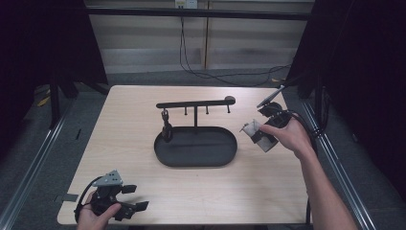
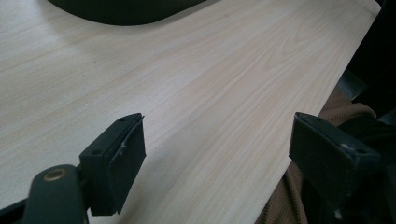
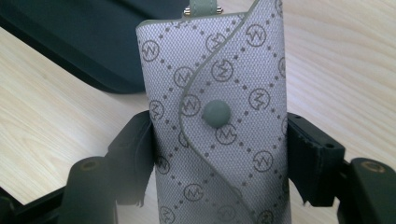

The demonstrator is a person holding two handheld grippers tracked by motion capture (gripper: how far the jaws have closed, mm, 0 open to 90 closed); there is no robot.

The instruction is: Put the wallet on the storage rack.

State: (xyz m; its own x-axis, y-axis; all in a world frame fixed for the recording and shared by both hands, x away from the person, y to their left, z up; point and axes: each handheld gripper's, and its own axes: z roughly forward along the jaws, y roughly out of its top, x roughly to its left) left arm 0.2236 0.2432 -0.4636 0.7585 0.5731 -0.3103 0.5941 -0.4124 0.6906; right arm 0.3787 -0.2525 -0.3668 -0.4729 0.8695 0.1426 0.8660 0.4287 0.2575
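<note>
Two hand-held grippers | right hand-held gripper (image 3: 219, 154) clamps grey key pouch (image 3: 217, 116), right of centre beside black hook stand (image 1: 195, 136) | left hand-held gripper (image 2: 217, 163) gapes empty, lower left of bench (image 1: 143, 191) | pouch looks bound for a hook; hanging remains, you judge.

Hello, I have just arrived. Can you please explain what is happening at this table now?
A person works at a light wooden table with a gripper in each hand. The right gripper is shut on a grey patterned fabric key pouch with a round snap button, held right of a black oval metal tray. A black hook stand rises from this tray, with a small dark item hanging on it. The left gripper is open near the table's front left corner, its fingers holding nothing.
</note>
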